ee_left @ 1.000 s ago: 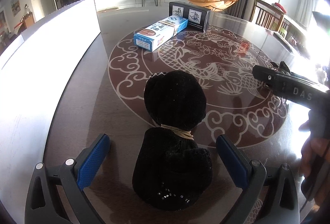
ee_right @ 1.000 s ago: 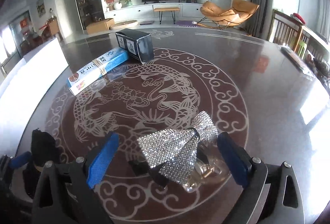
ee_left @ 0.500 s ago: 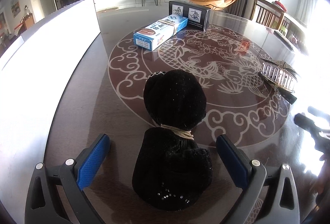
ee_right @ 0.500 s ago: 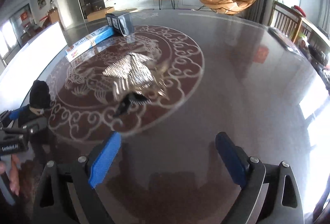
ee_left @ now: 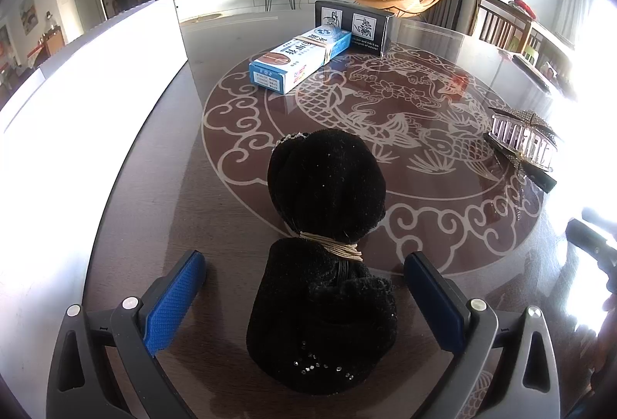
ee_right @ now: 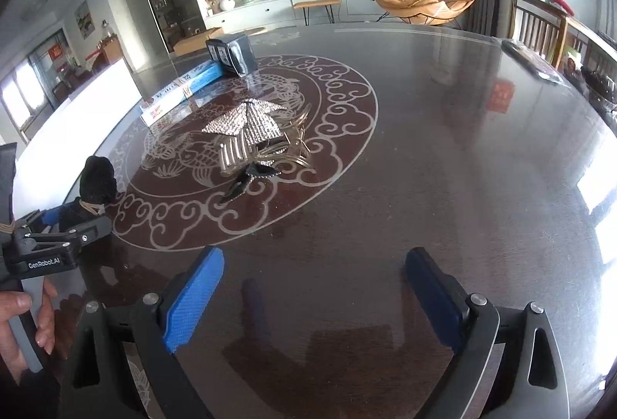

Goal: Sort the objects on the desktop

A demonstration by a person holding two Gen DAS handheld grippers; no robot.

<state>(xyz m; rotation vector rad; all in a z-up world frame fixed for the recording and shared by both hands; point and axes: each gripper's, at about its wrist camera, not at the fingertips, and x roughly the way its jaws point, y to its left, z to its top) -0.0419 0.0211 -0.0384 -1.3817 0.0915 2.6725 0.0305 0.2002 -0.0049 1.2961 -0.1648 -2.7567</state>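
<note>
Left claw (ee_left: 304,297) spread wide around black plush hair tie (ee_left: 326,257) on tabletop (ee_left: 162,195), untouched; close squarely at corded waist; right claw (ee_right: 312,297) released, empty, short of rhinestone bow clip (ee_right: 252,137).

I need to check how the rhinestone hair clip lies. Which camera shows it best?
The right wrist view: the rhinestone hair clip sits near mid-frame on the table, whole, ahead of the open right gripper. The left wrist view catches it side-on at the glare-washed right edge.
</note>
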